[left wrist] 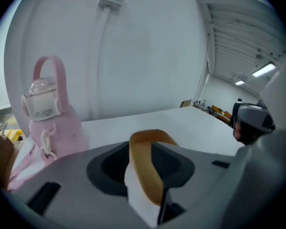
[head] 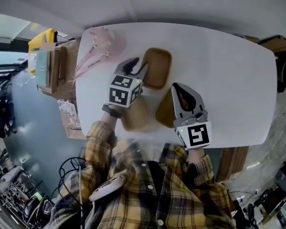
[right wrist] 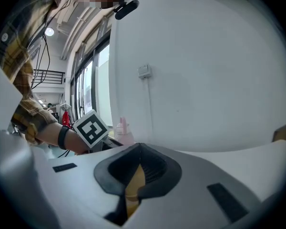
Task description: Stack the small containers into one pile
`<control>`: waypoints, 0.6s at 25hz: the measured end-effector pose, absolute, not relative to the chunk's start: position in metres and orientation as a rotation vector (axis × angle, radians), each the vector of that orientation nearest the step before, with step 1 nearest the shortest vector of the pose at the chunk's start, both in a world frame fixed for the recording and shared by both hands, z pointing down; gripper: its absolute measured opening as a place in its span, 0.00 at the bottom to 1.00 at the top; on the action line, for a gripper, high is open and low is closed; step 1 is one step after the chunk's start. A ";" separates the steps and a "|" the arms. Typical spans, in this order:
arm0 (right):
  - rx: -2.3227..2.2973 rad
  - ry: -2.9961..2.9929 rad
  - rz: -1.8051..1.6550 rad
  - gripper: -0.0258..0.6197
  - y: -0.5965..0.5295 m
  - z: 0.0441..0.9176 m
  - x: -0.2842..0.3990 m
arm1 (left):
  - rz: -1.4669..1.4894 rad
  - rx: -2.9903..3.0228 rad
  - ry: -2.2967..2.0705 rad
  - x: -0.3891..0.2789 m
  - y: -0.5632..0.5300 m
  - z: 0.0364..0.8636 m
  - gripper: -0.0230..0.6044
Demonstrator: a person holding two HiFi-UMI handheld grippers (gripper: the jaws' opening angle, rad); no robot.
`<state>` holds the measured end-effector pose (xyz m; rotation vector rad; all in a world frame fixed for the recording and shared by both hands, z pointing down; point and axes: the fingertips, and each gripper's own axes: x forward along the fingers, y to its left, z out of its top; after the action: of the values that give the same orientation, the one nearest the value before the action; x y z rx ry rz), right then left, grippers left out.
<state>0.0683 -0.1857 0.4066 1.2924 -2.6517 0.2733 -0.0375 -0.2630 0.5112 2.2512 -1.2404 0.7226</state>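
Three shallow brown containers lie on the white table (head: 229,75). The far one (head: 158,68) sits flat, and my left gripper (head: 139,69) straddles its left rim. In the left gripper view that rim (left wrist: 145,175) stands between the jaws with a white gap beside it, so my left gripper (left wrist: 145,173) is open. A second container (head: 133,117) rests near the table's front edge, partly under the left marker cube. My right gripper (head: 183,98) is shut on the thin wall of the third container (head: 166,109), which hangs tilted; that wall (right wrist: 132,187) shows pinched in my right gripper (right wrist: 133,185).
A pink bottle with a strap (head: 105,39) (left wrist: 50,123) stands at the table's far left corner. A cardboard box with a yellow item (head: 50,63) sits off the table's left edge. The left marker cube (right wrist: 91,128) shows in the right gripper view. Clutter fills the floor.
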 end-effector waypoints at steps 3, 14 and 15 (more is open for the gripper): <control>1.294 -2.642 0.276 0.06 -0.187 0.408 0.073 | 0.783 2.216 -1.216 -0.036 -0.266 0.532 0.23; 1.309 -2.623 0.299 0.06 -0.181 0.412 0.085 | 0.895 2.088 -1.198 -0.041 -0.267 0.571 0.12; 1.307 -2.625 0.302 0.06 -0.181 0.413 0.085 | 0.889 2.082 -1.204 -0.042 -0.268 0.569 0.10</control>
<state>0.0849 -0.1809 0.4126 1.3069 -2.6253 0.3019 -0.0418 -0.2682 0.5693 2.0823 -1.2035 0.8893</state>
